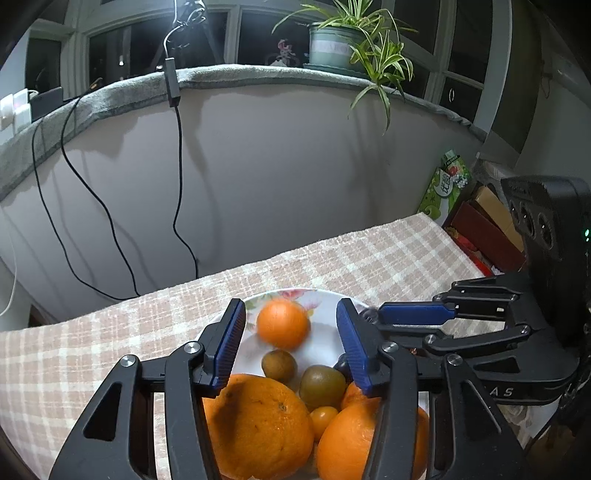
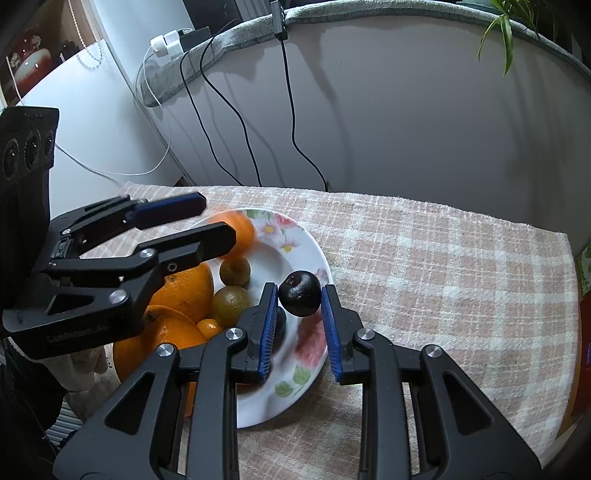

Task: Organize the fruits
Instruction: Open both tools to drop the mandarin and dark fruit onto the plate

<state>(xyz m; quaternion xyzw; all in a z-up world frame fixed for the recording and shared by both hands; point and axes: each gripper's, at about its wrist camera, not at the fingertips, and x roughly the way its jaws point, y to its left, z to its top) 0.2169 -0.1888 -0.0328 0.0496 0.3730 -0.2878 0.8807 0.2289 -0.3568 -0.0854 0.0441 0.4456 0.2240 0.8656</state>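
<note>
Over the floral plate (image 2: 295, 384) crowded with oranges (image 1: 258, 424) and kiwis (image 2: 232, 306), the right tool (image 2: 300, 328) pinches a dark plum (image 2: 300, 298), while the left tool (image 1: 291, 347) hangs spread above the blurred orange (image 1: 282, 323).

The left claw (image 1: 291, 347) hangs with its blue pads spread wide, gripping nothing. The right claw (image 2: 299, 317), at its 3 o'clock, has both pads pressed against a dark round fruit (image 2: 299, 293), fingers pointing toward 12 o'clock.

A bench (image 1: 369, 254) covered by a pink-and-cream checked cloth is set against a pale wall (image 1: 277, 166). Black cables (image 1: 179, 177) are draped from a grey-padded ledge (image 1: 229, 72). Dark windows (image 1: 258, 33) and a potted plant (image 1: 340, 40) are seen above.
</note>
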